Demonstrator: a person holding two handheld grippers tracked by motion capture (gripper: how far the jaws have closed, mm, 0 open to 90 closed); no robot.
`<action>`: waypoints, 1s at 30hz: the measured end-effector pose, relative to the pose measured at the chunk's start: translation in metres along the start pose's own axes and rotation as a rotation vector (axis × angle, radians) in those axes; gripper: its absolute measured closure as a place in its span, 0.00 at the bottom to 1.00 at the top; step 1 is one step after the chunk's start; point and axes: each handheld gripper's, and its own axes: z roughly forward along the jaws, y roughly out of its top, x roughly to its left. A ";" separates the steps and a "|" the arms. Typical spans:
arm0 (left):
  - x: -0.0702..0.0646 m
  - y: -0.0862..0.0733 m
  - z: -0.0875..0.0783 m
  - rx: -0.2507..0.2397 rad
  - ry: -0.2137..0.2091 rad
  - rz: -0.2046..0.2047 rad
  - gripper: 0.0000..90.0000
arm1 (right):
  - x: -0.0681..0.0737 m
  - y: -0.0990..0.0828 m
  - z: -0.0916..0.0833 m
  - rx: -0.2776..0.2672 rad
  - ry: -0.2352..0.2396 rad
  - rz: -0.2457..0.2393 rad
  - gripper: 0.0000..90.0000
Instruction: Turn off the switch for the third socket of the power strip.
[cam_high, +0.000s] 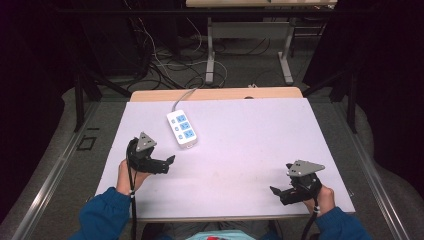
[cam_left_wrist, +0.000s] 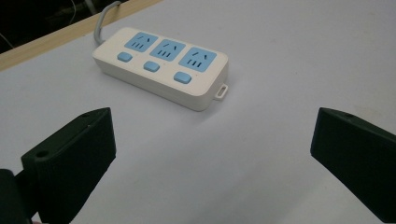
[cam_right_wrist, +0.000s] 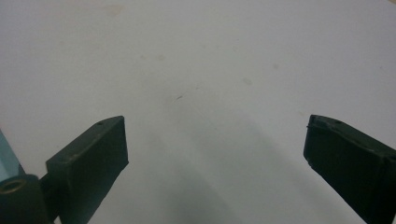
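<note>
1. A white sheet (cam_high: 240, 150) covers the table, and a strip of wooden tabletop (cam_high: 215, 93) shows along the far edge.
2. The left gripper (cam_high: 167, 162) sits low over the sheet with its jaws spread wide and nothing between them; a hand (cam_high: 131, 176) in a blue sleeve holds it.
3. Just ahead of that gripper, a little to its right, a white power strip (cam_high: 182, 128) lies flat on the sheet with three blue sockets and three blue switches facing up. Its grey cord (cam_high: 181, 99) runs off the far edge of the table.
4. The right gripper (cam_high: 276, 192) is well apart from the power strip, near the person's edge of the sheet, its jaws also released wide over bare sheet.
5. In the right gripper view the sheet in front of the jaws carries a few faint smudges.
6. Beyond the table the room is dim: tangled cables (cam_high: 165, 65) on the floor and the metal legs of another desk (cam_high: 247, 50).
</note>
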 end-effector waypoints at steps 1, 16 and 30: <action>-0.001 -0.001 -0.002 -0.003 0.000 -0.004 0.00 | 0.000 0.000 0.000 0.001 0.000 0.001 0.06; -0.007 -0.020 -0.027 0.008 0.004 0.000 0.00 | 0.000 0.000 0.001 -0.008 -0.006 -0.007 0.06; -0.009 -0.036 -0.040 0.014 0.009 0.000 0.00 | 0.000 0.000 0.001 -0.005 -0.006 -0.010 0.06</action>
